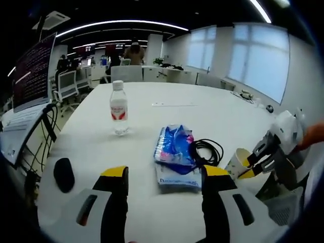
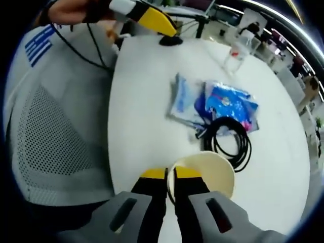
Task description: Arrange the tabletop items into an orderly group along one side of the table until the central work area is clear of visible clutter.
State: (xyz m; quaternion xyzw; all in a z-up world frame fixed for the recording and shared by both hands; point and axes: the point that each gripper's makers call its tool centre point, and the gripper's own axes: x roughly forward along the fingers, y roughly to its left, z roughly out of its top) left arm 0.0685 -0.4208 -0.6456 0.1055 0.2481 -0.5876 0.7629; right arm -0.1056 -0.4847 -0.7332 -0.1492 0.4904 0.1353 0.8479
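On the white table (image 1: 152,96) lie a blue snack packet (image 1: 175,144) on top of a paler packet (image 1: 177,178), a coiled black cable (image 1: 207,151) and a clear water bottle (image 1: 118,108) standing upright. My left gripper (image 1: 164,174) is open, just short of the packets, with nothing between its jaws. At the right, my right gripper (image 1: 257,158) holds a paper cup (image 1: 237,163). In the right gripper view, the right gripper (image 2: 170,174) is shut on the rim of the paper cup (image 2: 210,172), near the cable (image 2: 230,139), blue packet (image 2: 230,105) and bottle (image 2: 238,51).
A black mouse (image 1: 64,174) lies at the left near the table edge, beside an open laptop (image 1: 30,76) with trailing wires. The left gripper (image 2: 152,17) and the mouse (image 2: 171,40) appear at the top of the right gripper view. A person's white mesh shirt (image 2: 55,126) lines the table edge.
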